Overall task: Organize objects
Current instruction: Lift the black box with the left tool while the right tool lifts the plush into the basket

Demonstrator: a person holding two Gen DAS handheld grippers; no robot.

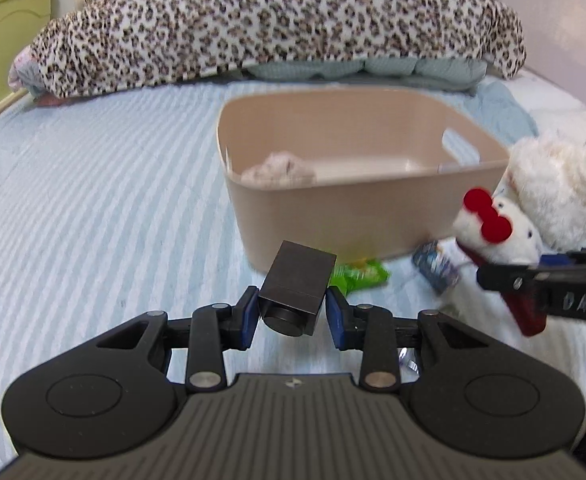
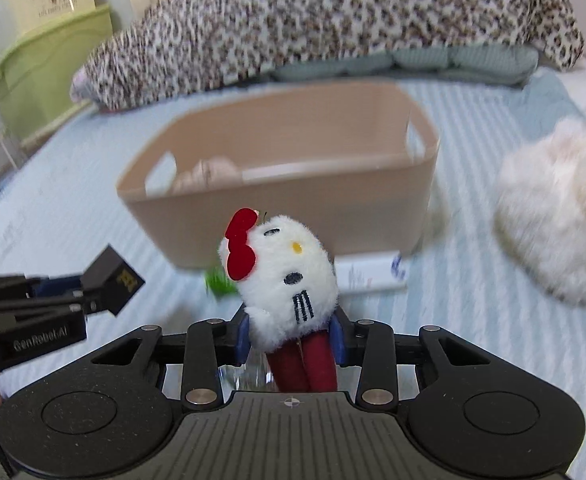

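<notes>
My left tongs [image 1: 292, 309] are clenched on a small dark grey box [image 1: 296, 293], held tilted above the striped bed [image 1: 93, 184], just short of the beige bin [image 1: 357, 204]. My right tongs [image 2: 291, 338] grip a white cat plush [image 2: 283, 276] with a red bow, its red legs hanging down between the blue pads [image 2: 242, 338]; it is held up in front of the bin's near wall. Both tools sit level, side by side, pointing at the bin. A green packet [image 1: 359, 274] lies on the bed at the bin's base, and a fluffy white toy [image 2: 557, 216] rests to the right.
</notes>
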